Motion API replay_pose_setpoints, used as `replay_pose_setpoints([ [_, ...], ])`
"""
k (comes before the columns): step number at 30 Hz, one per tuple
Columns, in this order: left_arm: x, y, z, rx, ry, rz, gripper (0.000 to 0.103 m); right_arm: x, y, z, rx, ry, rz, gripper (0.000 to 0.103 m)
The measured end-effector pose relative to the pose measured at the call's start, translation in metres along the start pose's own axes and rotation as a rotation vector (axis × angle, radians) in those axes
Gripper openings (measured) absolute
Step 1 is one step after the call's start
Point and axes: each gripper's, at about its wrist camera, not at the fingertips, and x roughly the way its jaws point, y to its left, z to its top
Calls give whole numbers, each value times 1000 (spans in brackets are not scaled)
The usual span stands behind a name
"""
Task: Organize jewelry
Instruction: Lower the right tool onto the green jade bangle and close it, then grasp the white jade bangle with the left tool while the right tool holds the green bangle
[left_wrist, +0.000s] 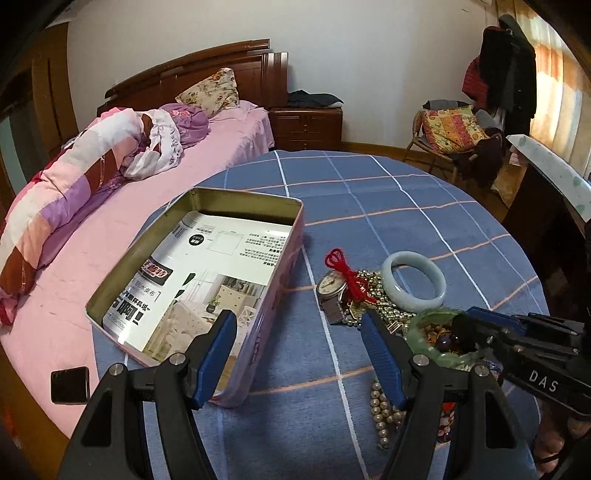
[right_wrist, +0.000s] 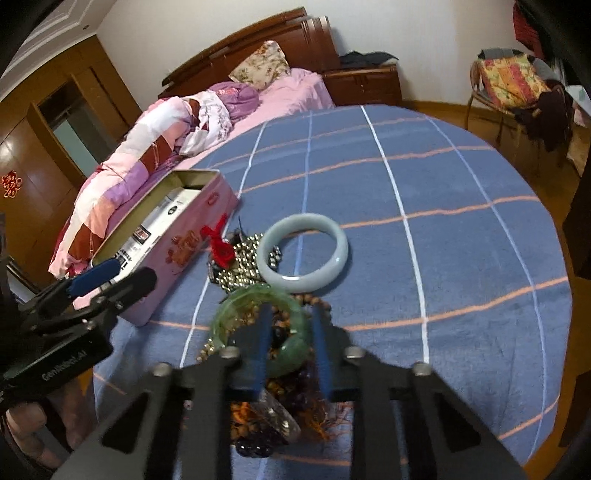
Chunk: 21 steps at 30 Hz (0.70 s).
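An open pink tin box (left_wrist: 258, 332) lined with a printed leaflet stands on the blue checked cloth; it also shows in the right wrist view (right_wrist: 177, 254). Beside it lies a jewelry pile: a pale jade bangle (left_wrist: 413, 295) (right_wrist: 303, 277), a watch (left_wrist: 332, 291), red cord (left_wrist: 347, 273), gold beads (left_wrist: 384, 306), a pearl strand (left_wrist: 382, 410) and a green bangle (right_wrist: 291, 354) (left_wrist: 424, 321). My left gripper (left_wrist: 299, 321) is open, empty, over the box's near corner. My right gripper (right_wrist: 290, 308) straddles the green bangle's rim with its jaws partly closed, not clamped.
The round table (right_wrist: 443, 221) carries the blue cloth. A bed with pink bedding (left_wrist: 92, 206) lies along its left side. A small black object (left_wrist: 70, 384) rests on the bed edge. A chair with cushions (left_wrist: 454, 133) stands at the far right.
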Motion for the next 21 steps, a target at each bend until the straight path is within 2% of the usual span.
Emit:
replay_pose_setpoints([
  [2,0,-1,1,4,-1,1,70,-1,2,1,-12,-13,5,16],
  [8,4,-3,4,9,2,-1,70,2,4,5,-18,-32,-4,15],
  [14,9,-6,15,18,-13,0,70,-13,-5,17,10,-113,-12,14],
  [21,27,-40,31,86,-13,-18,70,-15,-32,31,54,-175,-87,14],
])
